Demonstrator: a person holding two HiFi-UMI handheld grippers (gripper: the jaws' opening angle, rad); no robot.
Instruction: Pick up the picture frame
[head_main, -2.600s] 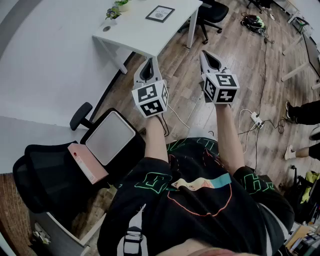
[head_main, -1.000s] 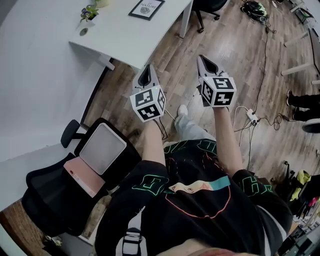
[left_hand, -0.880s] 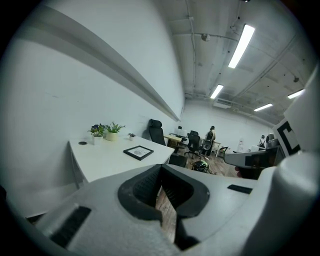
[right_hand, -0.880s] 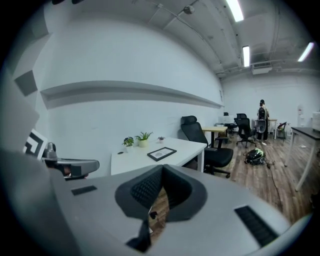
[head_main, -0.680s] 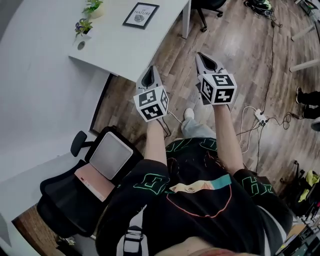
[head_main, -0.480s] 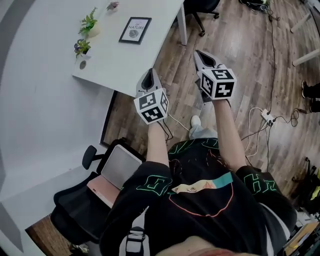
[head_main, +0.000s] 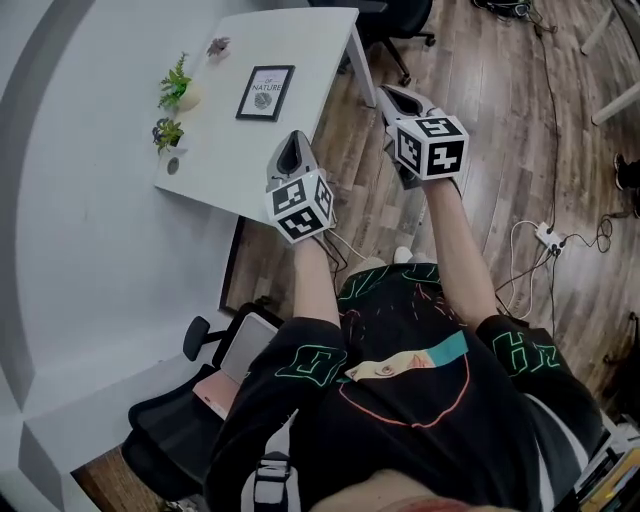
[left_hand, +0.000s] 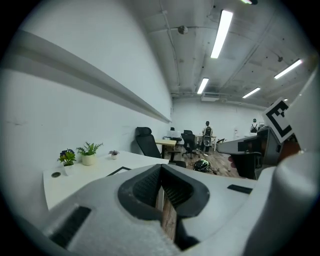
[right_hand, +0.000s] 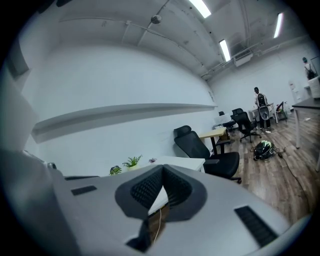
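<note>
Left gripper (head_main: 291, 150) and right gripper (head_main: 402, 98) both clenched, empty; picture frame (head_main: 265, 92) lies flat on desk (head_main: 232, 160), far left, beside plants (head_main: 176, 84); best to open jaws early and take one frame edge.

In the left gripper view the grey body of the left gripper (left_hand: 161, 189) covers all but one dark corner of the black-framed picture frame (left_hand: 120, 170) on the white table (left_hand: 75, 177). The right gripper (right_hand: 161, 192) blocks most of that table in its own view. From the head view the frame's print is too small to read fully. A small dark item (head_main: 218, 45) near the table's far wall-side corner cannot be identified. The person's shoulder (head_main: 285, 375) hides part of the black office chair (head_main: 165, 445).
</note>
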